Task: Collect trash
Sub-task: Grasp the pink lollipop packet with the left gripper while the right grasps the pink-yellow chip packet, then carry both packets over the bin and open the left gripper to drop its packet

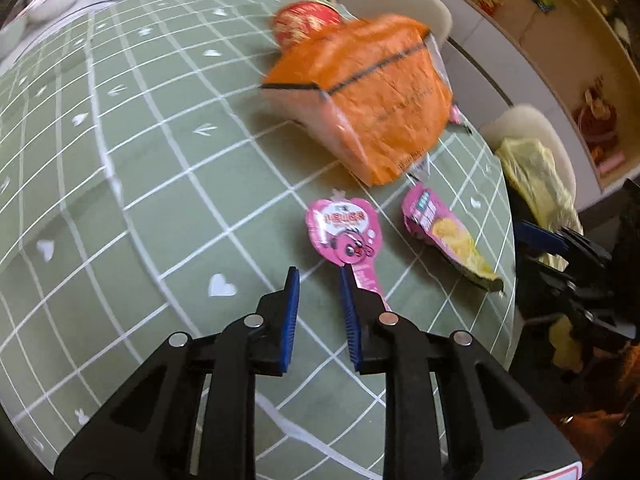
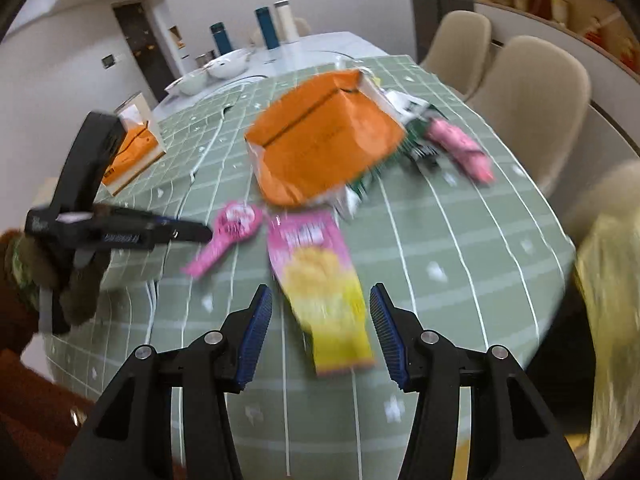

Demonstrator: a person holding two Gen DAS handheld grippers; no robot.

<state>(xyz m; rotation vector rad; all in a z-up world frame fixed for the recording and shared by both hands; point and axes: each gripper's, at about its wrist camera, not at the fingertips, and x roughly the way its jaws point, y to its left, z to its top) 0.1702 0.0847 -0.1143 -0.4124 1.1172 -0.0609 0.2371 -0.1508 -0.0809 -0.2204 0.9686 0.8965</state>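
A pink lollipop-shaped wrapper [image 1: 345, 236] lies on the green checked tablecloth [image 1: 120, 168] just ahead of my left gripper [image 1: 319, 276], which is open and empty. A pink and yellow snack packet [image 1: 448, 236] lies to its right. In the right wrist view the same packet [image 2: 320, 280] lies between the open fingers of my right gripper [image 2: 320, 296]. An orange bag [image 2: 320, 136] stands behind it, also in the left wrist view [image 1: 372, 92]. The lollipop wrapper [image 2: 228, 232] lies left of the packet, with the left gripper [image 2: 200, 234] beside it.
Another pink wrapper [image 2: 460, 148] and a dark green packet [image 2: 416, 140] lie right of the orange bag. A tissue box [image 2: 132, 148] stands at the left. Bowls [image 2: 224, 68] and flasks [image 2: 266, 28] are at the far end. Beige chairs [image 2: 532, 92] line the right side. A yellow bag [image 1: 536, 184] hangs at the table edge.
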